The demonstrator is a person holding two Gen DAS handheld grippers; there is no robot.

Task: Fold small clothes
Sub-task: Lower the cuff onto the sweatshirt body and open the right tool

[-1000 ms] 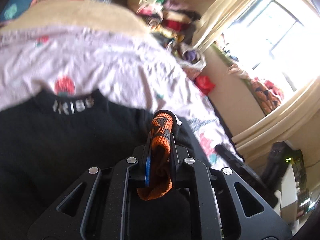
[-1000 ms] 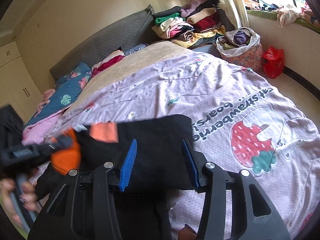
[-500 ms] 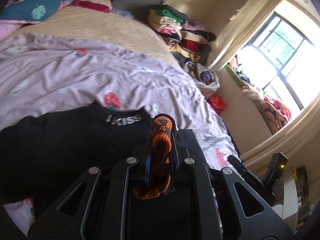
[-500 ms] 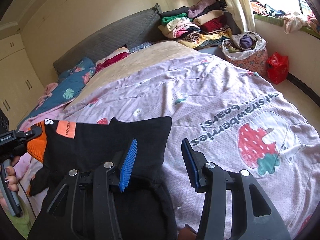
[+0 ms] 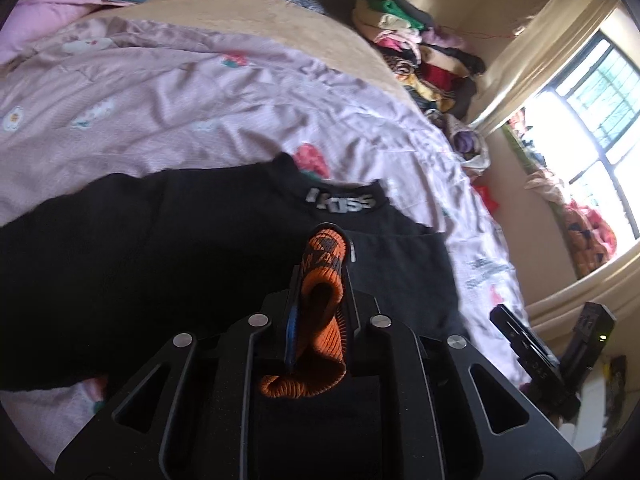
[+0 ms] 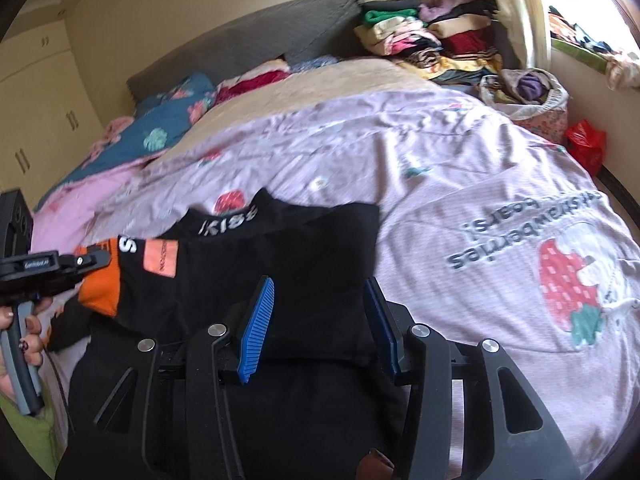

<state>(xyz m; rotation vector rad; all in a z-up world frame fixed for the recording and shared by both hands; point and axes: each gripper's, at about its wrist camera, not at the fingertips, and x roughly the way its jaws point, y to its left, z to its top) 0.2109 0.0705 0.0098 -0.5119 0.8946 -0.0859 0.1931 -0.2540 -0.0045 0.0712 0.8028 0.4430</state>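
Bedroom first: a wide bed under a lilac strawberry quilt, the black top now spread flatter than a moment ago, sleeve carried inward. Left hand-held gripper pinches the orange cuff, jaws easing apart. Right hand-held gripper hangs half open, empty, above the black cloth.

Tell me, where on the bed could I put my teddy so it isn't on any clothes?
Bare lilac quilt lies between the black top and the tan blanket, and around the strawberry print to the right. The far corner is crowded: a clothes pile and a full basket. Pillows fill the headboard end.
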